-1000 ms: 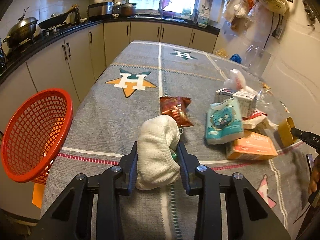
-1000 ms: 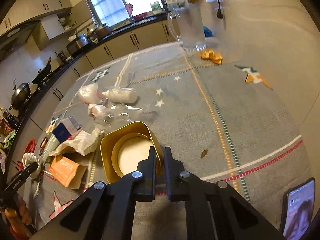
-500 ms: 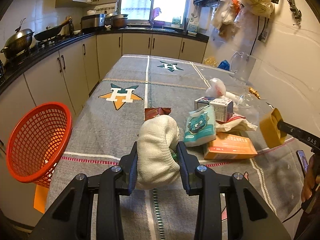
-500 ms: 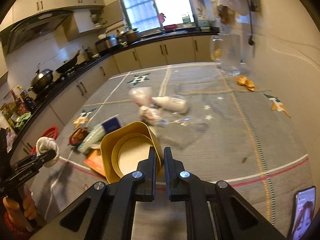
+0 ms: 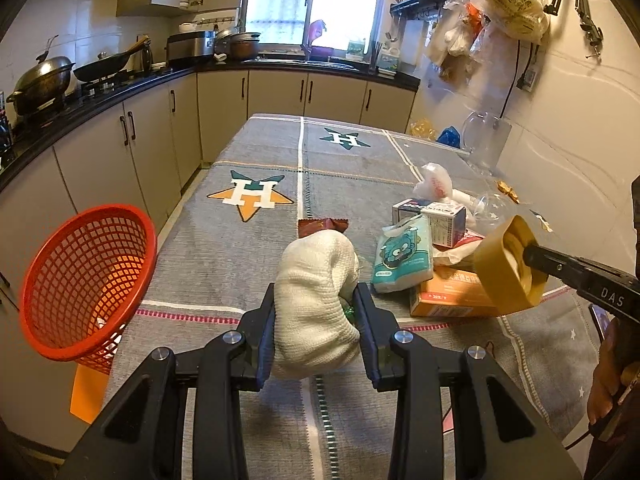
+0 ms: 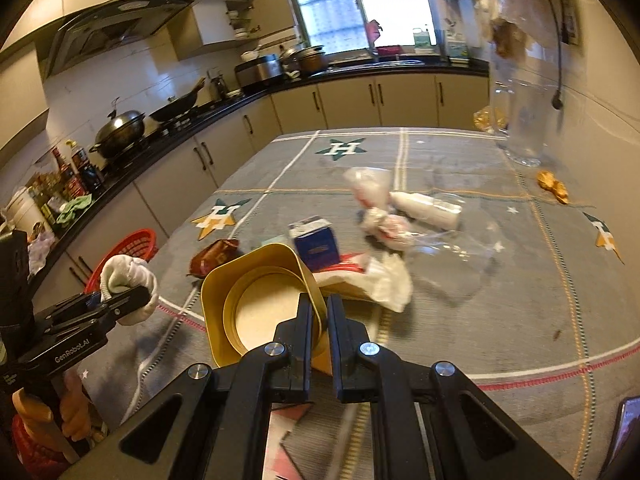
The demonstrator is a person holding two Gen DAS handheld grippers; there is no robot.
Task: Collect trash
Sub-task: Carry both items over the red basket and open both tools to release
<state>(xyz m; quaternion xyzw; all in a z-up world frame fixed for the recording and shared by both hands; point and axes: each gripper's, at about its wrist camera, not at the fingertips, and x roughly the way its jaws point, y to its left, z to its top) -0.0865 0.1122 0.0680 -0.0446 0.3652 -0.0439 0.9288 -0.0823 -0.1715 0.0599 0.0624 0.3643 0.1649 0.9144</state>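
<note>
My left gripper (image 5: 316, 322) is shut on a white cloth bundle (image 5: 316, 300) and holds it above the near end of the table. The bundle also shows in the right wrist view (image 6: 128, 280). My right gripper (image 6: 320, 312) is shut on the rim of a gold paper tub (image 6: 256, 304), lifted above the table. The tub shows at the right of the left wrist view (image 5: 508, 268). A red mesh basket (image 5: 84, 280) hangs tilted off the table's left edge. It shows behind the bundle in the right wrist view (image 6: 128, 244).
On the grey star-patterned tablecloth (image 5: 260, 240) lie a brown snack wrapper (image 5: 322, 226), a teal tissue pack (image 5: 404, 256), an orange box (image 5: 448, 294), a small carton (image 5: 432, 218) and plastic bags (image 5: 434, 180). A glass jug (image 6: 524, 128) stands by the wall. A phone (image 6: 624, 436) lies near right.
Both grippers have risen and turned left. The gold tub has moved left over the orange box, closer to the cloth bundle. The basket now appears in the right wrist view.
</note>
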